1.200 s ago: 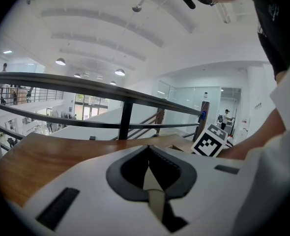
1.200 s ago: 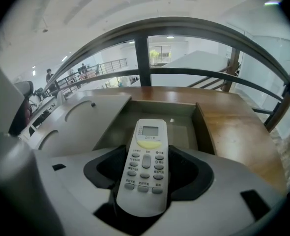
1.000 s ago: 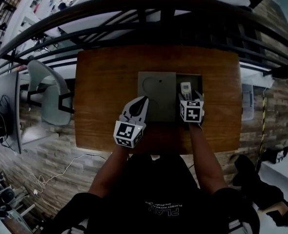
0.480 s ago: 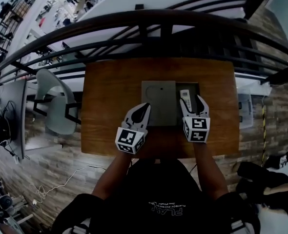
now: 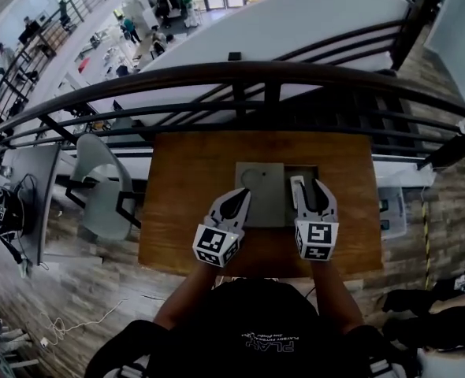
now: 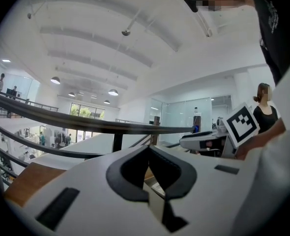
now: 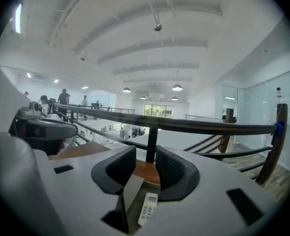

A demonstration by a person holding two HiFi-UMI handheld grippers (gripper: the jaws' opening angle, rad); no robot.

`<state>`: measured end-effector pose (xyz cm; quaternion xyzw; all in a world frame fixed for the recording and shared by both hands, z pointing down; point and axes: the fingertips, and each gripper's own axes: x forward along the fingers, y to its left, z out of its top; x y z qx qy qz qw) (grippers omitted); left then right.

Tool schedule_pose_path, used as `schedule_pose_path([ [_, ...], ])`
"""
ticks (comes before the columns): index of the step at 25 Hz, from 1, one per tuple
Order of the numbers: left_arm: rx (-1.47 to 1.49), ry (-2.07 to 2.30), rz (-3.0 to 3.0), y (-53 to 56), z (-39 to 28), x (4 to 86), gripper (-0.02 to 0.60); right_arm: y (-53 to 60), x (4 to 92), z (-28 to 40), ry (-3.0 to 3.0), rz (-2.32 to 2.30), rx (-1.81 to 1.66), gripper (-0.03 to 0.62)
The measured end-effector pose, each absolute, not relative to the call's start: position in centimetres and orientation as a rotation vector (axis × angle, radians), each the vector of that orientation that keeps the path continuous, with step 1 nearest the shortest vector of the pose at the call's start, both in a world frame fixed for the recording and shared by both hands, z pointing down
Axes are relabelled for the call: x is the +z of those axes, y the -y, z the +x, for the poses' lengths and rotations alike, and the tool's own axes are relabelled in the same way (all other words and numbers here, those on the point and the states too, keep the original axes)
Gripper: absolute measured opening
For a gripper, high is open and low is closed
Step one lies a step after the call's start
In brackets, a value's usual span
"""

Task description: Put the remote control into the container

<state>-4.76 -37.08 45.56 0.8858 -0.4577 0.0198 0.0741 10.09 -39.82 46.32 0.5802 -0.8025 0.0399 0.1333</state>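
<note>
Looking down from the head view, I see a wooden table [image 5: 185,187] with a grey container [image 5: 312,172] at its centre. A flat grey lid [image 5: 262,195] covers most of the container, leaving a narrow slot open on its 3 o'clock side. The white remote control [image 5: 298,187] lies inside that slot, lengthwise, pointing toward 12 o'clock.

My right gripper [image 5: 312,195] hovers over the slot's near end. Its jaws are closing with a clear gap between them and pinch nothing. In the right gripper view the remote control [image 7: 148,208] shows below that gap, untouched.

My left gripper [image 5: 241,198] sits at 9 o'clock from the right one, over the lid's near edge, its jaws pressed together at the tips and empty.

A dark railing [image 5: 240,81] runs past the table at 12 o'clock.
</note>
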Motion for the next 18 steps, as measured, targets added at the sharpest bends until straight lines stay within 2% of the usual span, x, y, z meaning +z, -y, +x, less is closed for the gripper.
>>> schedule_pose_path([
  [4,-0.020,1.370,2.660,36.5,-4.2,43.5,0.006,38.8,44.4,10.2,2.367,1.750,0.059,0.073],
  [6,-0.066,1.374,2.664,36.5,-4.0,42.3,0.006,38.5,43.2,10.1,2.402,1.775,0.014,0.058],
  [18,-0.109,1.412,2.697,36.5,-4.4,40.2,0.006,36.8,39.9,9.5,2.510,1.812,-0.169,0.029],
])
